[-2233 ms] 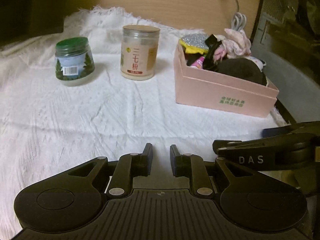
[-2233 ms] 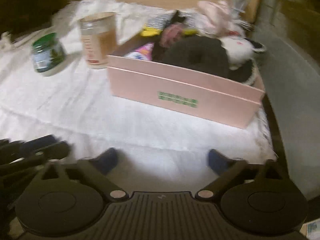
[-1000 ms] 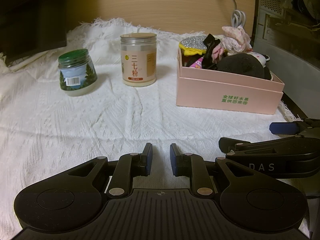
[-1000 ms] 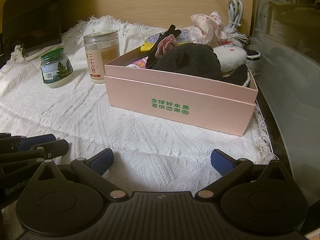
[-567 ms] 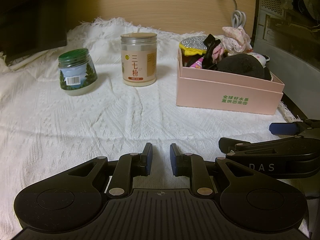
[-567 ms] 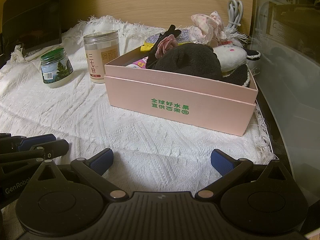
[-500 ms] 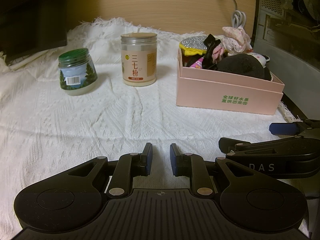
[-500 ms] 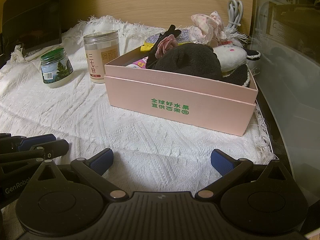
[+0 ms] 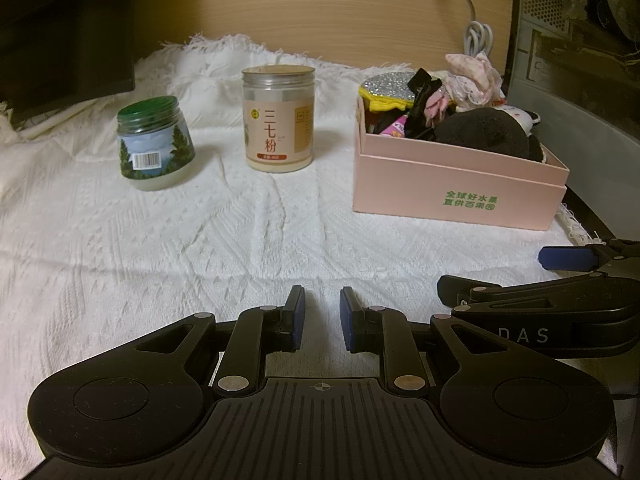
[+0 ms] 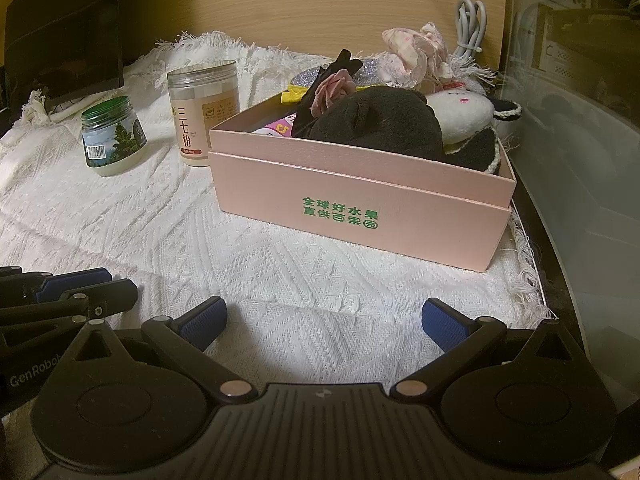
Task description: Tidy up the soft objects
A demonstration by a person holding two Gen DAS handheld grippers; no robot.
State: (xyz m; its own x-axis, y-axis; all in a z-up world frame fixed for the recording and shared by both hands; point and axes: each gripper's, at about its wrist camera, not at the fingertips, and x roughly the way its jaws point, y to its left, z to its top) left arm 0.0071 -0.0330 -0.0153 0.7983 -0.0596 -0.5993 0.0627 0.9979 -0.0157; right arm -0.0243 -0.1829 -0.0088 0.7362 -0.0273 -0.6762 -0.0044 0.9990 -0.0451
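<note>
Both views have settled since the blurred, swinging frames of two seconds back, and nothing has shifted over the last second; the left hand-held gripper [image 9: 322, 320] hovers low over the white knitted cloth [image 9: 168, 240] covering the tabletop, its blue-padded fingers drawn near together with a narrow gap between them and nothing held; the right hand-held gripper [image 10: 324, 320] sits just beside it on the right, its fingers spread wide apart and empty, facing the pink box [image 10: 360, 204].

That box stands on the right part of the cloth, near its fringed edge, with green Chinese lettering on its front wall; it is heaped with soft things: a black plush [image 10: 380, 124] fills the middle and rises above the rim, a white plush toy [image 10: 460, 116] with black trim lies touching it on the right, a pink fabric rose [image 10: 334, 84] on a black ribbon leans against its left, a pale pink frilly scrunchie [image 10: 412, 52] tops the far side, and a silver glittery piece [image 9: 386, 84] with yellow edging lies at the far left corner.

Left of the box, apart from it, a tall clear jar [image 9: 279, 118] with a beige label stands upright; further left stands a squat jar with a green lid [image 9: 154, 144]; a grey cable [image 10: 470, 24] hangs against the wooden wall behind.
</note>
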